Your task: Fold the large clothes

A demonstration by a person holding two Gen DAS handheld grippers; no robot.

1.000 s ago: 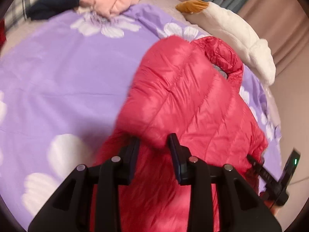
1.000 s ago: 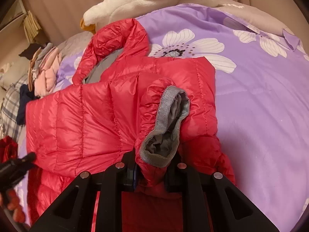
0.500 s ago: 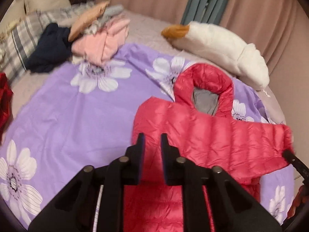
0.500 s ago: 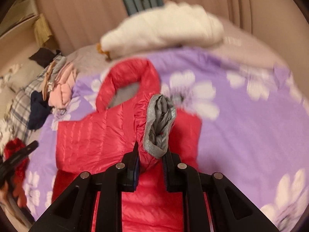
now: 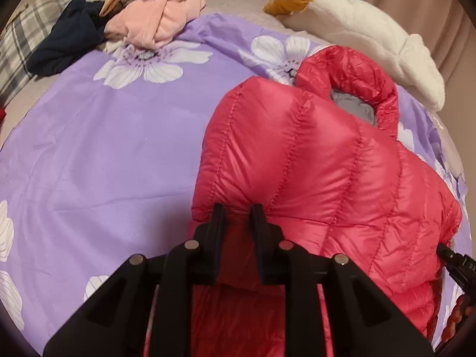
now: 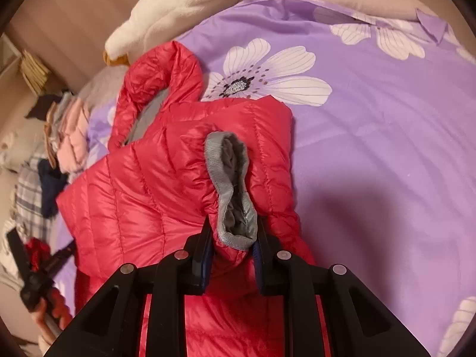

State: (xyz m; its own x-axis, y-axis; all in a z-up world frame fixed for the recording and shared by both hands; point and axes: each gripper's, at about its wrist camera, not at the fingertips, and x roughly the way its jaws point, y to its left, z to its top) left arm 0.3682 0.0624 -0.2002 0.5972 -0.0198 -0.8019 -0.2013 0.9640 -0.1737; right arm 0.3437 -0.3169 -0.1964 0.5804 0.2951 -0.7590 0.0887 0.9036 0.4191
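Note:
A red quilted hooded down jacket (image 5: 312, 166) lies on a purple flowered bedsheet (image 5: 104, 148), hood pointing away; it also shows in the right wrist view (image 6: 142, 196). My left gripper (image 5: 238, 217) is shut on a fold of the jacket at its left side. My right gripper (image 6: 233, 232) is shut on a sleeve end with a grey cuff (image 6: 232, 184), held over the jacket's right side. The tip of the right gripper shows at the left wrist view's right edge (image 5: 455, 261).
A white plush goose (image 5: 366, 29) lies along the far edge of the bed. A pile of pink, dark blue and plaid clothes (image 5: 128, 15) sits at the far left. The purple bedsheet (image 6: 372, 148) extends to the right.
Both grippers dropped back down close to the jacket after being raised. The left gripper closed onto the jacket fold. The right gripper kept hold of the sleeve.

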